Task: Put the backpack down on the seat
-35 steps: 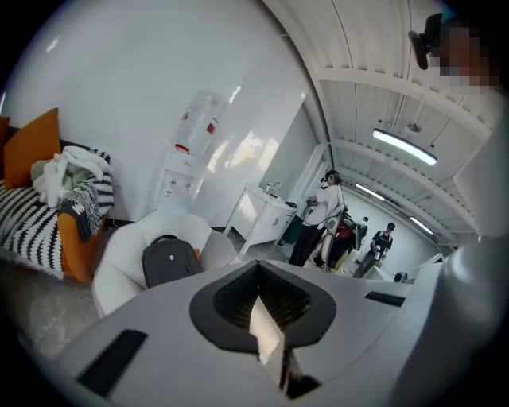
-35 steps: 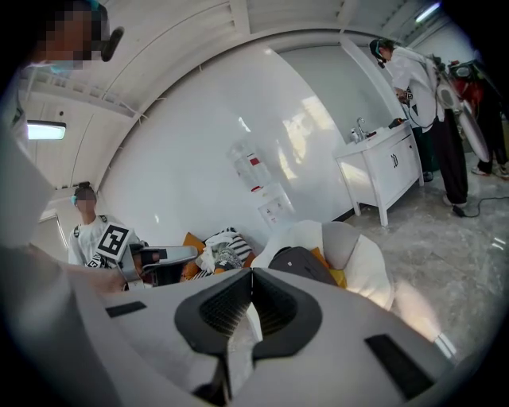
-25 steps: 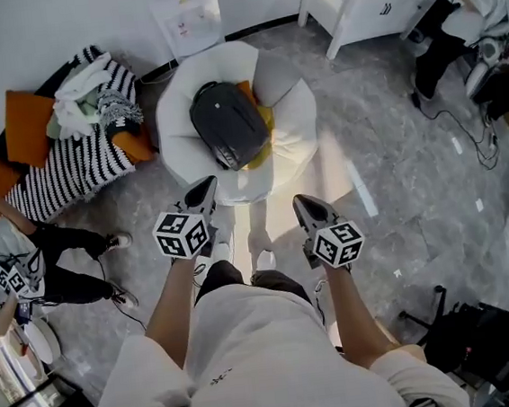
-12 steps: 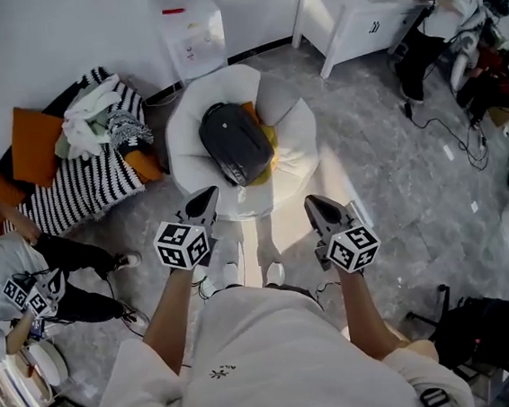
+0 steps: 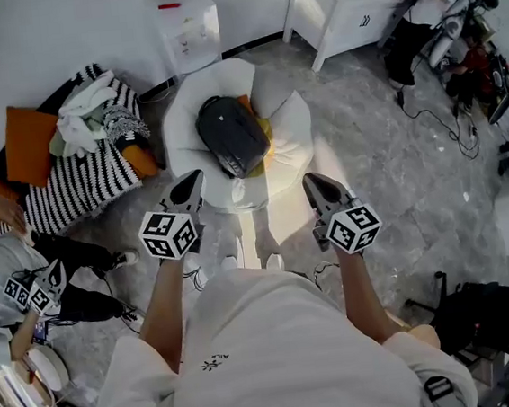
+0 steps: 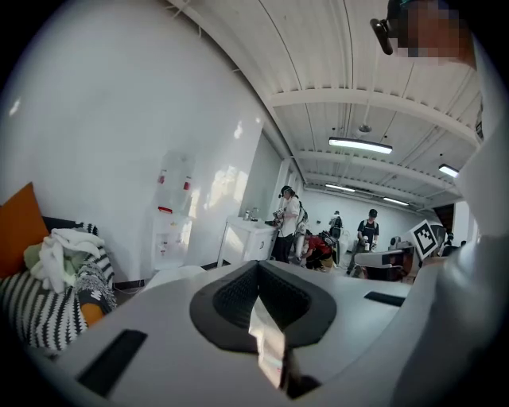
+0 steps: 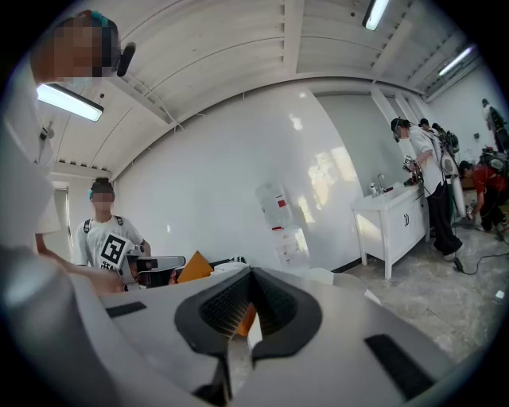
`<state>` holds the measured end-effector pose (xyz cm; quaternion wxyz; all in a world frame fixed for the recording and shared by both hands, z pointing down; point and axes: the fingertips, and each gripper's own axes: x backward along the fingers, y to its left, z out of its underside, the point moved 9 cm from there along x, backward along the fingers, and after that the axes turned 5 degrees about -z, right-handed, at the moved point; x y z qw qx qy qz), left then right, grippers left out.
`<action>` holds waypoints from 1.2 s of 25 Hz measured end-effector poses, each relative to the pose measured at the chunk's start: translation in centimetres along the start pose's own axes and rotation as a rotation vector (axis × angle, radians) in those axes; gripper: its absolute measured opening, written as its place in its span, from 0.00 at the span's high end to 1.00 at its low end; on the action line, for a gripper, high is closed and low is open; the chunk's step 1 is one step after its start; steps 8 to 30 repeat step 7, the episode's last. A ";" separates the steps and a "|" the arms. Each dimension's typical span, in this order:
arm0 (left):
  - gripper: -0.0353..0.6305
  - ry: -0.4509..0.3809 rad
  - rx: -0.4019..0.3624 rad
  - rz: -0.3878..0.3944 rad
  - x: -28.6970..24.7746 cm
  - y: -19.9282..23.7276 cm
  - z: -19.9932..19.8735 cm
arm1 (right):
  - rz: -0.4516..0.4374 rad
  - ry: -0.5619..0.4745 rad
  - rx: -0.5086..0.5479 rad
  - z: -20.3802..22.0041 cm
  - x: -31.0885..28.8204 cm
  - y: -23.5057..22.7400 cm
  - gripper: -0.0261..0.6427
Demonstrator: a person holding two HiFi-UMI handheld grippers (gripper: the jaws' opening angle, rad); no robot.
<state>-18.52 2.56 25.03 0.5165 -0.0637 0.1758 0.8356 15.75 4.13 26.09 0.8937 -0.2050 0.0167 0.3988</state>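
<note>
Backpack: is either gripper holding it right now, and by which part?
Nothing is held. The left gripper and right gripper are both shut and empty; the backpack lies on the white seat, apart from both.

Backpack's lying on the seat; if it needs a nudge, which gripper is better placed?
Left, probably. The left gripper points almost straight at the near end of the backpack on the seat, while the right gripper sits further to the side. Both are shut and empty.
</note>
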 end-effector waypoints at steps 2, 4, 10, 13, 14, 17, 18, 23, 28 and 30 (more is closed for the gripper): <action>0.92 -0.009 0.002 -0.003 0.4 0.0 0.0 | 0.000 -0.008 0.009 -0.3 0.0 0.3 0.93; 0.92 -0.014 0.002 -0.003 0.8 -0.2 0.0 | 0.001 -0.009 0.018 -0.6 0.1 0.4 0.93; 0.92 -0.022 -0.009 0.005 1.2 -0.5 -0.1 | 0.007 -0.010 0.029 -0.8 0.3 0.6 0.93; 0.92 -0.022 -0.009 0.005 1.2 -0.5 -0.1 | 0.007 -0.010 0.029 -0.8 0.3 0.6 0.93; 0.92 -0.022 -0.009 0.005 1.2 -0.5 -0.1 | 0.007 -0.010 0.029 -0.8 0.3 0.6 0.93; 0.92 -0.022 -0.009 0.005 1.2 -0.5 -0.1 | 0.007 -0.010 0.029 -0.8 0.3 0.6 0.93; 0.92 -0.022 -0.009 0.005 1.2 -0.5 -0.1 | 0.007 -0.010 0.029 -0.8 0.3 0.6 0.93; 0.92 -0.022 -0.009 0.005 1.2 -0.5 -0.1 | 0.007 -0.010 0.029 -0.8 0.3 0.6 0.93; 0.92 -0.022 -0.009 0.005 1.2 -0.5 -0.1 | 0.007 -0.010 0.029 -0.8 0.3 0.6 0.93; 0.92 -0.022 -0.009 0.005 1.2 -0.5 -0.1 | 0.007 -0.010 0.029 -0.8 0.3 0.6 0.93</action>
